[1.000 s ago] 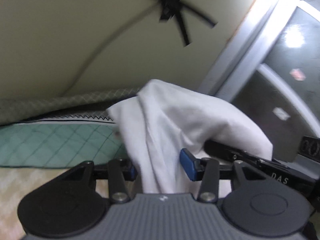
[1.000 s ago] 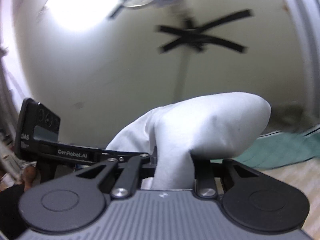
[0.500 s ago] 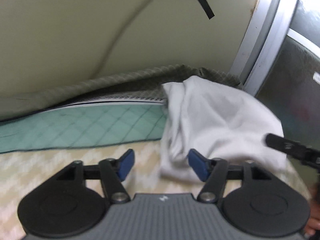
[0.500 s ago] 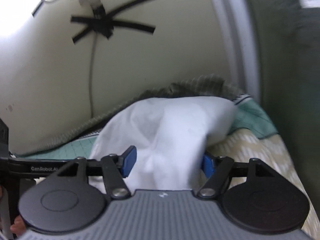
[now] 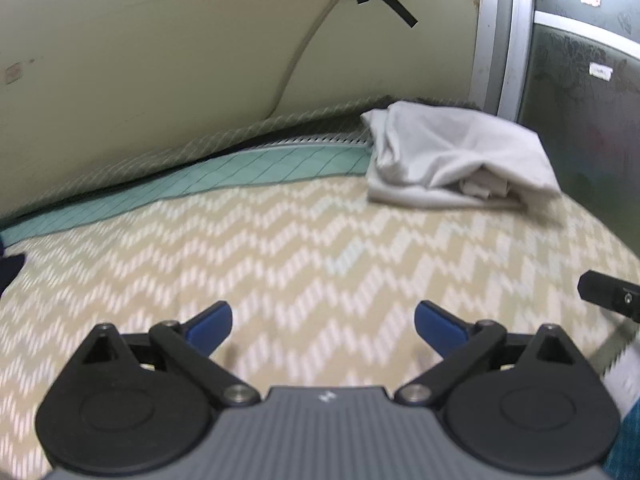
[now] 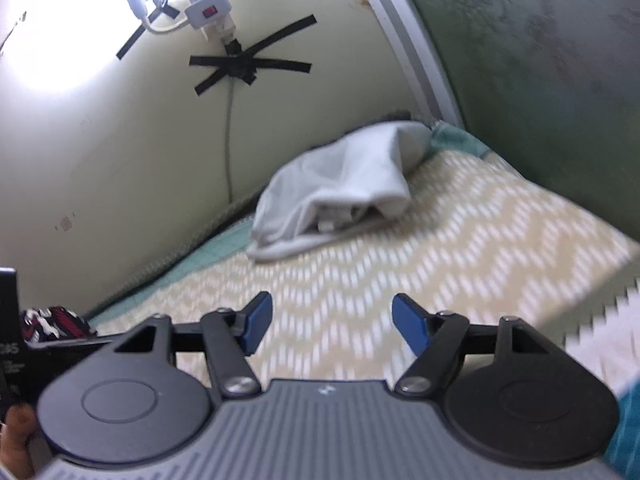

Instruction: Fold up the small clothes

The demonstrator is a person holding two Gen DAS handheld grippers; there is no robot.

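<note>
The left black two-finger gripper with blue pads (image 5: 323,322) points downward, its jaws spread wide after just opening further, nothing between them. The right black two-finger gripper with blue pads (image 6: 332,322) also stands open and empty, having just opened. A bare fingertip (image 6: 16,428) shows at the right view's lower left edge.

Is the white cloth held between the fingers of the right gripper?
No, the white cloth lies far ahead on the bed; the right gripper is open and empty.
</note>
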